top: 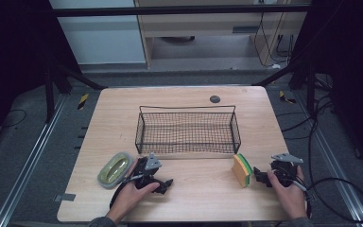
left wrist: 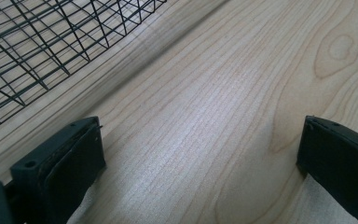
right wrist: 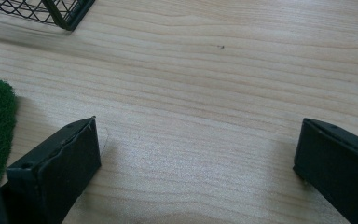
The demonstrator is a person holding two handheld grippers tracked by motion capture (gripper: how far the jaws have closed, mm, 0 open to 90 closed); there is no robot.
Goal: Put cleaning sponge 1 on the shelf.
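Where it stands, yellow-and-green sponge on edge.

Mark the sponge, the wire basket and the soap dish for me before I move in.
sponge (top: 242, 170), high view, on its yellow side face.
wire basket (top: 187, 108), high view, on the far top rim wire.
soap dish (top: 115, 169), high view, on its green inner hollow.

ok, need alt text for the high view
A person's hands rest a left hand-held gripper and a right hand-held gripper, both open, on a light wooden table. Ahead stands a black wire mesh basket, flanked by a grey-rimmed green oval dish and a yellow-and-green sponge.
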